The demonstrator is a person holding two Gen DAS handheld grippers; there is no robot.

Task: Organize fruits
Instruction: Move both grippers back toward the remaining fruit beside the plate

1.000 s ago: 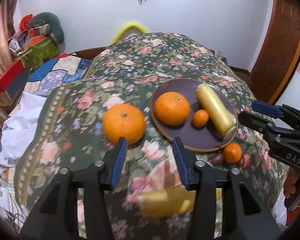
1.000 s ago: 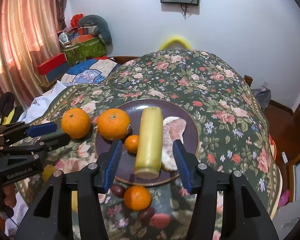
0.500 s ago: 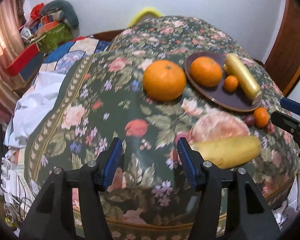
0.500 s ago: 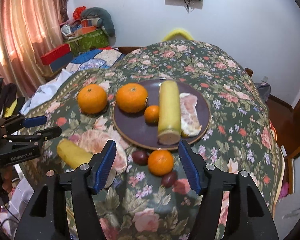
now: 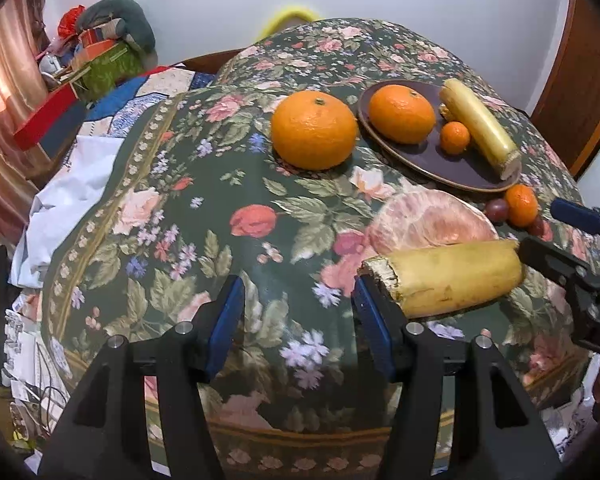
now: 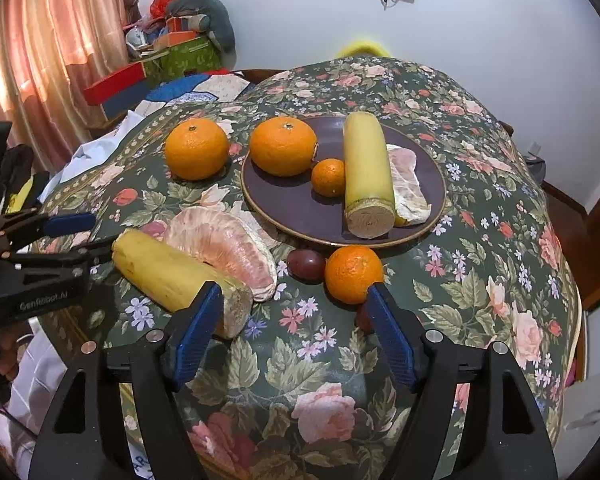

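A dark plate [image 6: 300, 210] holds a large orange [image 6: 283, 145], a small mandarin [image 6: 329, 177], a yellow stalk piece [image 6: 366, 172] and a pomelo segment [image 6: 408, 184]. On the floral cloth lie another large orange [image 6: 196, 148], a pomelo segment [image 6: 228, 244], a second yellow stalk piece [image 6: 172, 268], a mandarin [image 6: 354, 274] and dark small fruits [image 6: 306, 264]. My right gripper [image 6: 294, 312] is opening, with only cloth between its jaws; the mandarin sits just beyond its right fingertip. My left gripper [image 5: 298, 308] stands open over bare cloth, the yellow piece [image 5: 444, 280] touching its right finger's outer side.
The round table's near edge [image 5: 300, 436] curves down just below both grippers. Boxes and bags [image 6: 172, 56] are piled at the back left beside a curtain [image 6: 40, 60]. White cloth [image 5: 60, 208] lies left of the table. A yellow chair back [image 6: 360, 48] shows behind it.
Both grippers have drawn back toward the table's near edge and sunk a little. The right jaws have widened, the left slightly. The yellow piece, blurred under the left fingers before, now lies still on the cloth.
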